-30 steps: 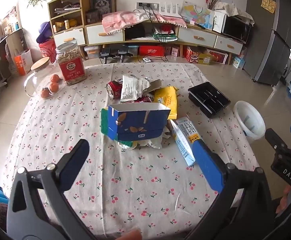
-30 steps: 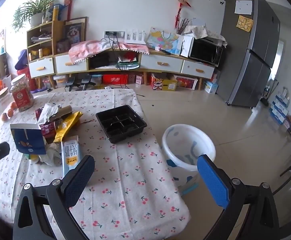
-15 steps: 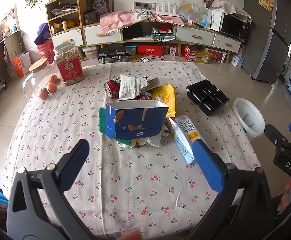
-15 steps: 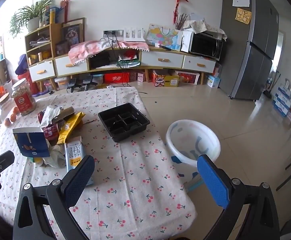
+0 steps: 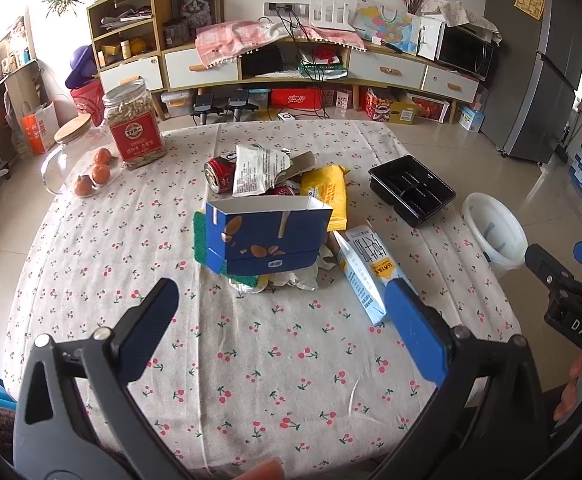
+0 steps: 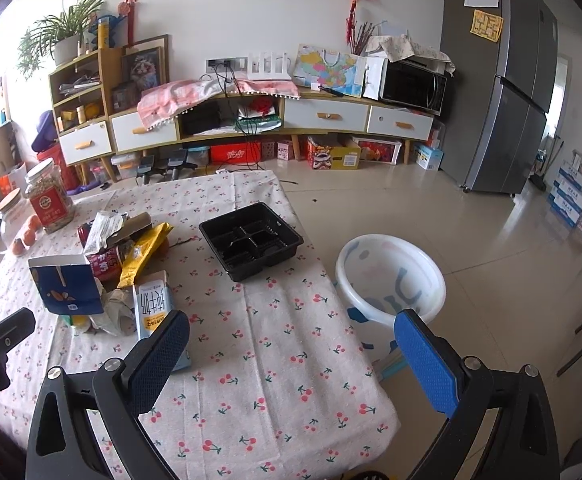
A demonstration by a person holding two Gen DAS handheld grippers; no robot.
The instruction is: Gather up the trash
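Trash lies heaped mid-counter (image 5: 91, 248): a blue carton (image 5: 265, 238) standing open-topped at the near side, a milk box (image 5: 367, 272) lying just right of it, a yellow wrapper (image 5: 329, 196) and a red can (image 5: 219, 174) further back, crumpled paper beneath. A black tray (image 6: 251, 240) sits apart to the right, and the white bin (image 6: 391, 276) stands on the floor beyond the counter's right edge. Both the left tongs (image 5: 279, 326) and the right tongs (image 6: 291, 358) are spread wide, holding nothing, short of the pile. Best start, I judge, is the milk box: nearest the right tongs and the bin. Pinch across its narrow sides, lift clear before swinging right, so the loose paper is not dragged along.
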